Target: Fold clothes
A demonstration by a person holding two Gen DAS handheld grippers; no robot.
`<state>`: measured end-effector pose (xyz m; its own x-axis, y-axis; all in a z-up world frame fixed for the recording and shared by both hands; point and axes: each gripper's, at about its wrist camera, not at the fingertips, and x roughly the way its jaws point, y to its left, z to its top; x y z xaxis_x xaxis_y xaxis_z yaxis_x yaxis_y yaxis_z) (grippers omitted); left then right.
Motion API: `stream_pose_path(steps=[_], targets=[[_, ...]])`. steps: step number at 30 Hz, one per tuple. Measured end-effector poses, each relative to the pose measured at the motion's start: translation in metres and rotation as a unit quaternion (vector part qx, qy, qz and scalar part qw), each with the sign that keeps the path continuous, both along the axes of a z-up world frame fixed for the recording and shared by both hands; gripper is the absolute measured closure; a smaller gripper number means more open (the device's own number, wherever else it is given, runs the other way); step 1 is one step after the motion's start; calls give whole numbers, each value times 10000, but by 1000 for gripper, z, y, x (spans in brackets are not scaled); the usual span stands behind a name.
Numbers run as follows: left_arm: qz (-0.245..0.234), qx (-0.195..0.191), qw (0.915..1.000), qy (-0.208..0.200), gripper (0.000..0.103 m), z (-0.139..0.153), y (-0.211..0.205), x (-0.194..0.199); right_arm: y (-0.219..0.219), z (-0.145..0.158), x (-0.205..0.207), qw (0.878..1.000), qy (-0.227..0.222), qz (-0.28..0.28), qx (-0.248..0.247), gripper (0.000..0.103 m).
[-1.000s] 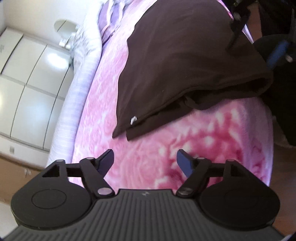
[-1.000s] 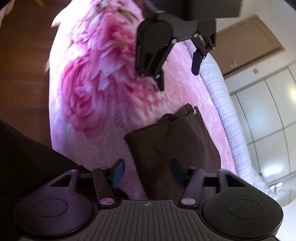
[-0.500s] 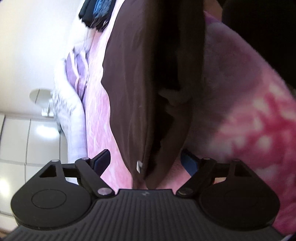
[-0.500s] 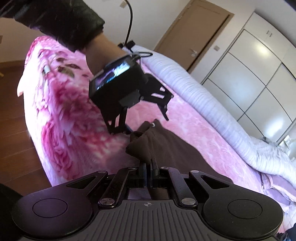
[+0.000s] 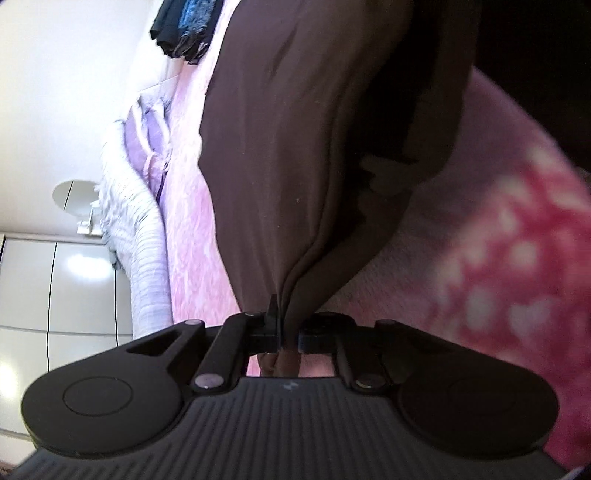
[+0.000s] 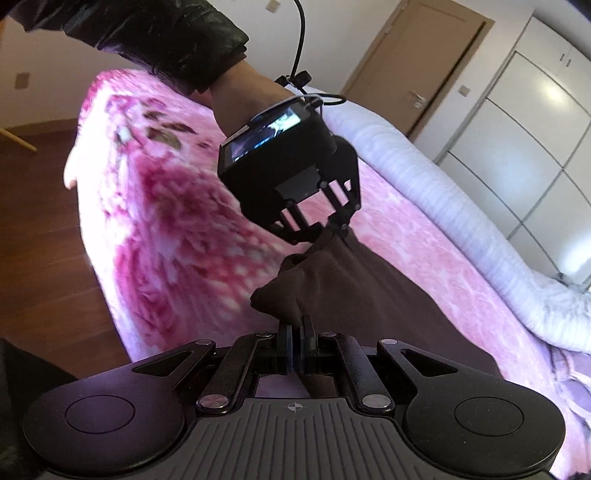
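A dark brown garment (image 5: 295, 147) lies on a pink floral bed blanket (image 5: 498, 258). In the left wrist view its gathered edge runs down between the fingers of my left gripper (image 5: 282, 314), whose jaws are closing and pinch the cloth. The right wrist view shows that left gripper (image 6: 334, 227) from outside, tips on the garment (image 6: 369, 288), held by a hand in a black sleeve (image 6: 147, 26). My right gripper (image 6: 295, 332) is shut on a bunched corner of the same garment, raised a little off the blanket (image 6: 177, 221).
A rolled white quilt (image 6: 443, 184) runs along the far side of the bed, with lilac pillows (image 5: 147, 147) at its end. Dark folded clothes (image 5: 184, 26) sit further up the bed. White wardrobe doors (image 6: 535, 110), a wooden door (image 6: 424, 55) and wood floor (image 6: 44, 240) surround it.
My left gripper moved in over the garment's edge, rolled, and closed on it. My right gripper closed on the near corner and rose with it.
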<state>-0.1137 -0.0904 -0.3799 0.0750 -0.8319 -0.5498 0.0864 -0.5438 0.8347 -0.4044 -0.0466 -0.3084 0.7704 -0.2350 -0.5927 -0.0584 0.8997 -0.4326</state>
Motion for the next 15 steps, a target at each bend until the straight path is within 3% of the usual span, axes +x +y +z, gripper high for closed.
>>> stream_pose_path(steps=[8,12,15], targets=[[471,451,9975,-270,97,34,59,-1,34,6,2,9928,-159,983,663,101],[553,340,9977,-180,96,76,26,-19,18,20,-8,9907,-601,851,871,101],[521,244,9983,-1,95,116,-18,-40,-13,43,-29,9876,-1160,408,975,101]])
